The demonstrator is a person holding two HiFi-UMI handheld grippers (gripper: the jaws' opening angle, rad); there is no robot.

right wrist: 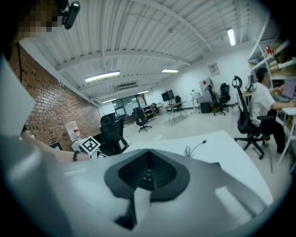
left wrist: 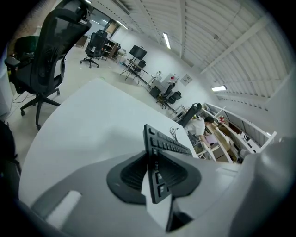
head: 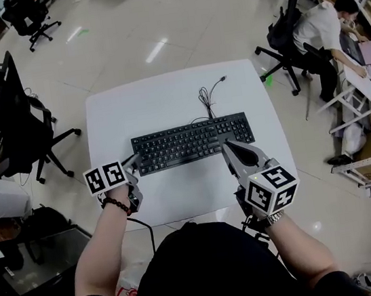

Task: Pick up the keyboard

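Observation:
A black keyboard lies across the middle of the white table, its cable coiled behind it. My left gripper is at the keyboard's left end. In the left gripper view the keyboard stands edge-on between the dark pads, and my left gripper is shut on that end. My right gripper touches the keyboard's front edge near the number pad. In the right gripper view my right gripper is shut, pad against pad, and the keyboard is hidden behind the jaws.
A black office chair stands left of the table. To the right, a person sits at a desk on another chair. The table's near edge is just in front of my body. The cable trails toward the far edge.

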